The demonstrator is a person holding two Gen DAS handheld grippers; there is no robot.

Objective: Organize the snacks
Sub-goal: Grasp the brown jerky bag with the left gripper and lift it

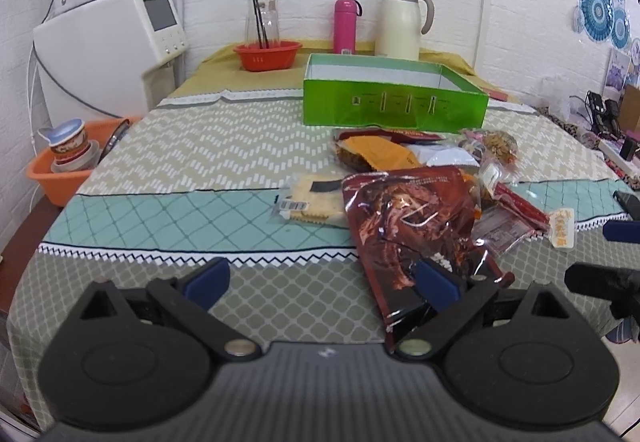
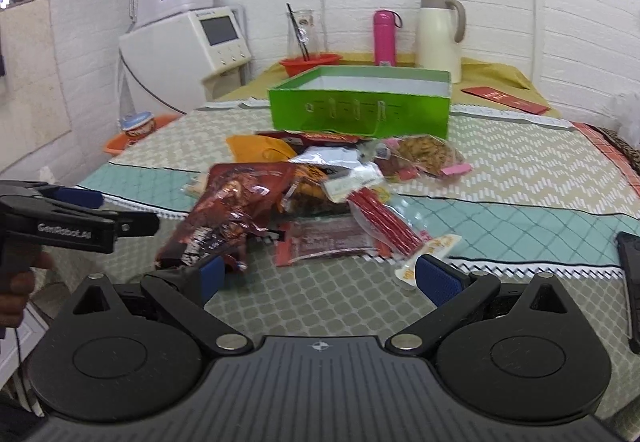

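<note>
A pile of snack packets lies mid-table in front of an empty green box point(image 1: 394, 103) point(image 2: 360, 107). A large dark red foil bag point(image 1: 416, 234) point(image 2: 236, 209) lies nearest. Behind and beside it are a cracker pack point(image 1: 308, 199), an orange packet point(image 1: 378, 153) point(image 2: 256, 147), red stick snacks point(image 2: 380, 219) and a clear bag of brown snacks point(image 2: 426, 155). My left gripper point(image 1: 320, 284) is open, its right finger over the foil bag's near corner. My right gripper point(image 2: 320, 278) is open and empty above the cloth just short of the pile.
A red bowl point(image 1: 268, 55) with a glass jar, a pink bottle point(image 1: 345, 26) and a cream thermos point(image 1: 402, 21) stand at the table's far edge. An orange basin point(image 1: 60, 177) with cups sits off the left side. A dark phone point(image 2: 630, 282) lies at right.
</note>
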